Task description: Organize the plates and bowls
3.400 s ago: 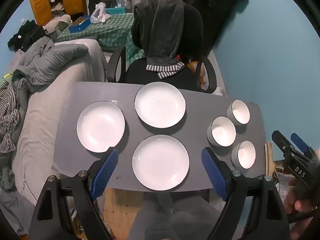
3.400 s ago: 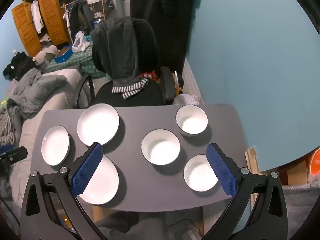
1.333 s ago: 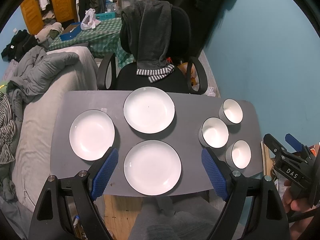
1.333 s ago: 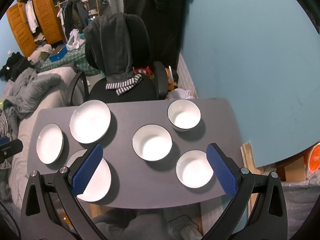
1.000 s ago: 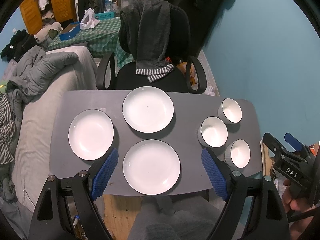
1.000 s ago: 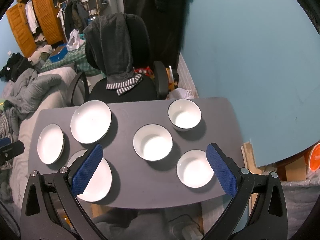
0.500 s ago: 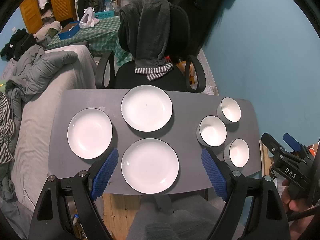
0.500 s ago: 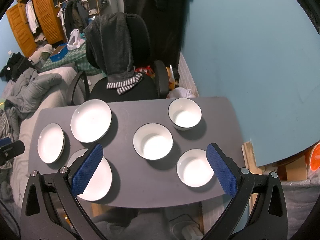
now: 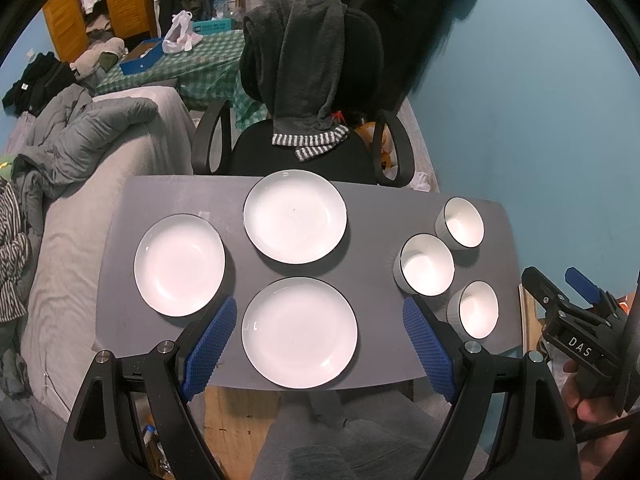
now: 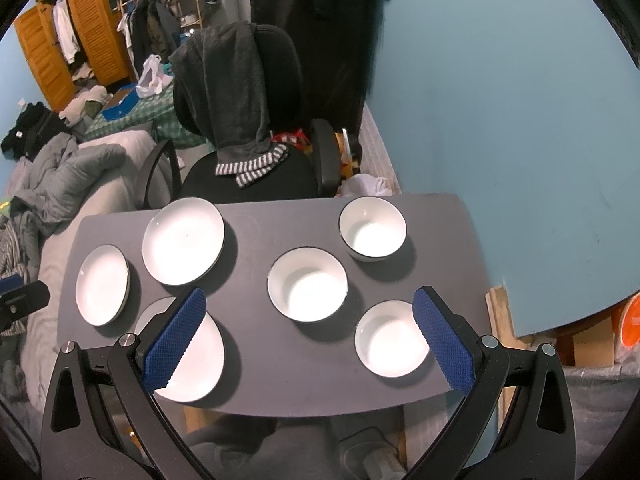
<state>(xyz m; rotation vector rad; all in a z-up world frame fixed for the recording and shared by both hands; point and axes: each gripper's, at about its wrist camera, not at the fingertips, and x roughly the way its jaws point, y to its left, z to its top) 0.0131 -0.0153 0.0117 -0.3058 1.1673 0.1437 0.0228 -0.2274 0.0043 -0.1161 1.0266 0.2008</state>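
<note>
Three white plates lie on the grey table (image 9: 372,220): a near plate (image 9: 299,332), a far plate (image 9: 295,216) and a left plate (image 9: 179,265). Three white bowls stand at the right: a far bowl (image 9: 464,222), a middle bowl (image 9: 427,264) and a near bowl (image 9: 478,315). My left gripper (image 9: 318,342) hangs open high above the near plate, holding nothing. My right gripper (image 10: 308,336) is open above the table's front, over the middle bowl (image 10: 307,285) and near bowl (image 10: 392,338). The right gripper (image 9: 572,300) also shows in the left wrist view, in a hand.
A black office chair (image 9: 316,92) draped with a grey hoodie stands behind the table. A grey sofa (image 9: 72,216) with bedding lies to the left. A blue wall (image 10: 500,120) runs along the right. Wood pieces and an orange object (image 10: 632,326) sit on the floor at right.
Both grippers have risen and drawn back slightly, so the table looks smaller. Plates and bowls have not moved.
</note>
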